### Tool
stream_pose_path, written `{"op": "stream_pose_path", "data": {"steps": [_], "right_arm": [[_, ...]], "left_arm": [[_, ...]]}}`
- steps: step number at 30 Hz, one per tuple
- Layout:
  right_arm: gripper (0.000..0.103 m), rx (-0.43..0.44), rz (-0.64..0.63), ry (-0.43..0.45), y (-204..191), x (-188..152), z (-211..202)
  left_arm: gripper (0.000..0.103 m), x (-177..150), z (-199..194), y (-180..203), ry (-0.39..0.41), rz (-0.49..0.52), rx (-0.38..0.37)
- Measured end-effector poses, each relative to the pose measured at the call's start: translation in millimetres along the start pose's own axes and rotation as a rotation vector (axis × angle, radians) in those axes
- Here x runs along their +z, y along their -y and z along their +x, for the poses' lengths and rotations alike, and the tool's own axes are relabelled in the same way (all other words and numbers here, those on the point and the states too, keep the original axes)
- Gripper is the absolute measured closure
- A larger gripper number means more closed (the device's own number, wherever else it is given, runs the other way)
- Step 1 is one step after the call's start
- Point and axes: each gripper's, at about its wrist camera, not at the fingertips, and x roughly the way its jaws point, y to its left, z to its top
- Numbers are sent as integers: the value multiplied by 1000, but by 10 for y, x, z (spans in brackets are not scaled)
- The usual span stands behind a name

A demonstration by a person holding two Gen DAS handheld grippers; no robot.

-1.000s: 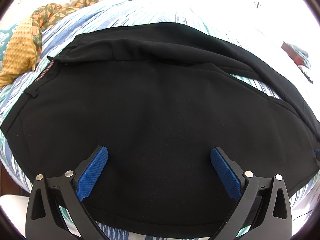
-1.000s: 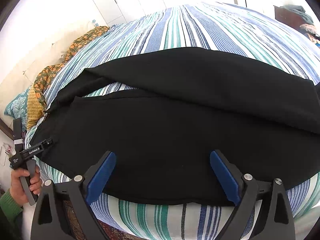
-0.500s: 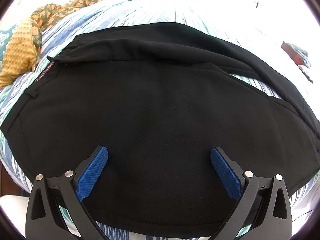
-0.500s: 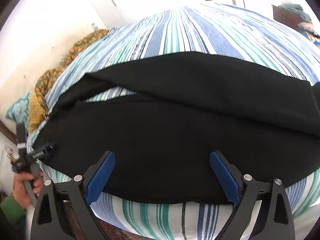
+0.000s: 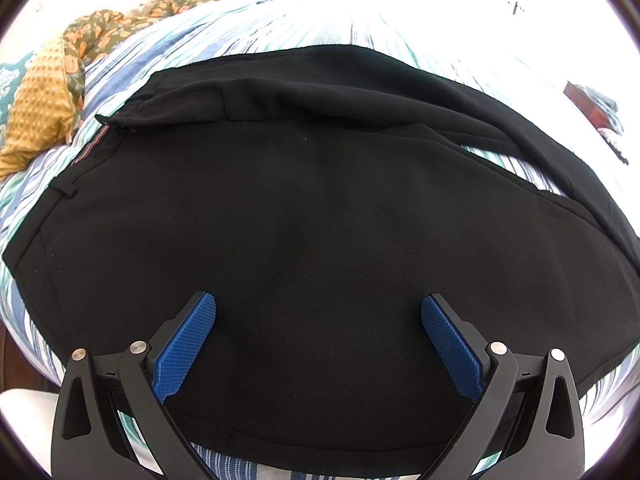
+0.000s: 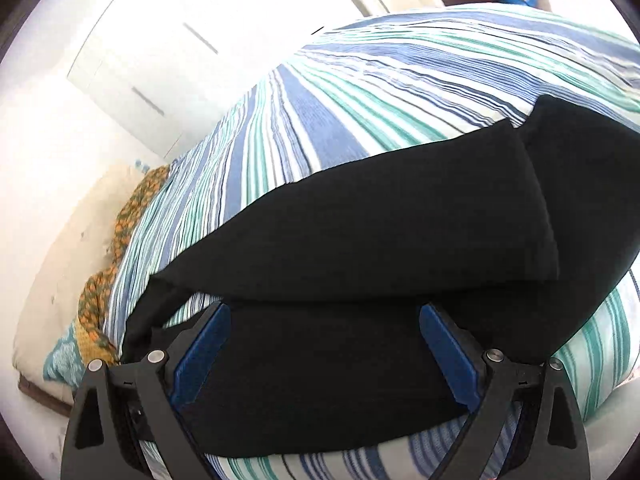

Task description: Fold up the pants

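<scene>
Black pants (image 5: 312, 208) lie spread flat on a striped bed, waistband at the left, legs running to the right. My left gripper (image 5: 318, 320) is open and empty, hovering over the near edge of the upper pants. In the right wrist view the pants (image 6: 380, 248) show both legs, the far one lying across the near one, with leg ends at the right. My right gripper (image 6: 324, 332) is open and empty, low over the near leg.
The blue, green and white striped bedspread (image 6: 380, 80) covers the bed. A yellow dotted pillow (image 5: 36, 108) and an orange floral cloth (image 5: 132, 20) lie at the head end. White wardrobe doors (image 6: 160, 52) stand behind. Dark furniture (image 5: 592, 108) stands at the far right.
The right gripper has swung right and dropped closer to the pants, toward the leg ends; the left hand and its gripper have left its view. The left gripper has stayed still.
</scene>
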Motion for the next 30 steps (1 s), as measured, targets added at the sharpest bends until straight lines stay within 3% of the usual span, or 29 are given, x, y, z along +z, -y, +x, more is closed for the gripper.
{"op": "stream_pose_path", "data": {"steps": [3, 5, 6, 8, 10, 12, 17, 19, 21, 26, 28, 29, 30], "right_arm": [[10, -21, 120, 64, 220, 149, -24], [25, -50, 179, 83, 322, 232, -4], [44, -84, 197, 80, 362, 268, 13], [97, -156, 204, 61, 388, 321, 54], [97, -138, 200, 50, 379, 385, 16], [97, -106, 126, 54, 215, 478, -123], [97, 58, -94, 77, -397, 671, -682], [97, 131, -144, 86, -624, 713, -915], [98, 212, -177, 100, -795, 724, -1189], [98, 344, -255, 143, -1066, 656, -1770], [98, 381, -265, 142, -1062, 613, -1939], [98, 394, -268, 136, -1078, 593, -1974], [98, 406, -270, 128, -1084, 581, -2004]], "left_arm": [[1, -10, -2, 2, 4, 7, 4], [1, -14, 0, 6, 4, 14, 9], [1, -8, -3, 7, 1, 17, 10], [1, 32, -43, -2, -32, 15, 0], [1, 154, -124, -69, -68, -24, -84], [1, 411, -204, -211, -72, -131, -211], [1, 1442, 9, -455, -90, -357, -425], [1, 1770, 217, -389, -123, -354, -446], [1, 2034, 479, -277, -169, -328, -420], [2, 2272, 998, -236, -254, -405, -386], [12, 2282, 1102, -308, -262, -472, -401], [37, 2280, 1150, -355, -271, -506, -415], [82, 2257, 1188, -389, -289, -532, -432]]}}
